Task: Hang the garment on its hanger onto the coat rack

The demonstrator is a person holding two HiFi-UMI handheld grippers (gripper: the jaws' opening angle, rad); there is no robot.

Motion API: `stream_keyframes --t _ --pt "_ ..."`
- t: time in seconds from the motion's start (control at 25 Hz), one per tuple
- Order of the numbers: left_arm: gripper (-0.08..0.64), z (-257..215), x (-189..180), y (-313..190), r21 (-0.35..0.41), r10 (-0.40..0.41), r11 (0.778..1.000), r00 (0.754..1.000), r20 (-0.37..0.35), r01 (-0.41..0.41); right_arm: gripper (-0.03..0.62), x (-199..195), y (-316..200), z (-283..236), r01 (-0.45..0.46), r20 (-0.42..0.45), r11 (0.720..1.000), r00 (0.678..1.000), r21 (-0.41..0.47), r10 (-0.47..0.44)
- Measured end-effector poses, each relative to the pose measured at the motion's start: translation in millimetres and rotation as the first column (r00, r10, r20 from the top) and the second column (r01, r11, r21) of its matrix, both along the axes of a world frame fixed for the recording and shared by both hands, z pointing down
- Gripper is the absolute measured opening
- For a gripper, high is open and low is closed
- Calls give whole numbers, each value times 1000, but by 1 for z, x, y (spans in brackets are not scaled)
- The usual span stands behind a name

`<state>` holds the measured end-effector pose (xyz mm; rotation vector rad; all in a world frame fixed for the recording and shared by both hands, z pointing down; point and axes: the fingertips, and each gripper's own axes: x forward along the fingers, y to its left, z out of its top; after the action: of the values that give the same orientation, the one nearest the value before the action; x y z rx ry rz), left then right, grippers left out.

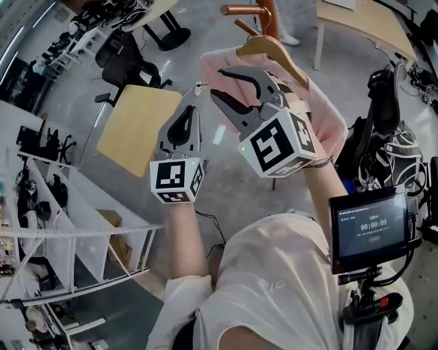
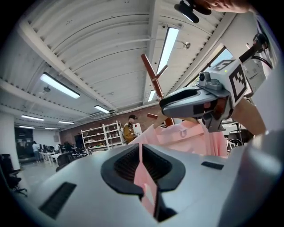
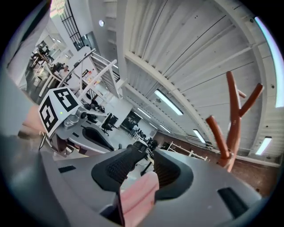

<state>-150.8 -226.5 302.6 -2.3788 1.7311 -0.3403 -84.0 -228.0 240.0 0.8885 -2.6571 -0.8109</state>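
Observation:
A pink garment [image 1: 323, 117] hangs on a wooden hanger [image 1: 271, 49] that is held up high, close to the orange-brown coat rack [image 1: 257, 9]. My left gripper [image 1: 190, 109] is shut on a thin fold of the pink fabric [image 2: 143, 175] at the garment's left edge. My right gripper [image 1: 217, 82] stands open below the hanger, its jaws spread like a beak, with a fold of pink cloth [image 3: 137, 197] lying low between them. In the right gripper view the rack's forked pegs [image 3: 233, 116] rise just right of the jaws. In the left gripper view the rack [image 2: 155, 84] stands behind the garment [image 2: 188, 136].
Below lie a yellow table [image 1: 139, 128], black office chairs [image 1: 130, 60], white shelving [image 1: 75, 225] at the left and a wooden table [image 1: 359, 26] at the top right. A screen on a stand [image 1: 369, 231] sits by my right side. A person [image 2: 129, 131] stands far off.

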Motion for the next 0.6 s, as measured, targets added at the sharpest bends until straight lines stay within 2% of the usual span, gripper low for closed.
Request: stream_keyframes --t 0.12,0.32,0.4,0.48,0.6 --pt "9 3 -48 22 5 -109 994 994 -12 109 135 -51 14 12 121 -4 992 993 -27 -122" --pt "9 12 -106 63 0 -248 969 968 -41 249 133 -109 41 39 278 25 954 961 -108 -277" --pt "9 17 -127 80 -9 -304 953 951 -56 303 133 -130 55 48 346 48 927 938 -143 -342" --pt "9 23 -145 101 -26 -374 927 925 -68 373 133 -147 68 58 404 61 896 915 -186 -400" --pt "9 31 -162 126 -48 -438 899 894 -91 435 133 -163 82 73 443 78 865 896 -236 -437"
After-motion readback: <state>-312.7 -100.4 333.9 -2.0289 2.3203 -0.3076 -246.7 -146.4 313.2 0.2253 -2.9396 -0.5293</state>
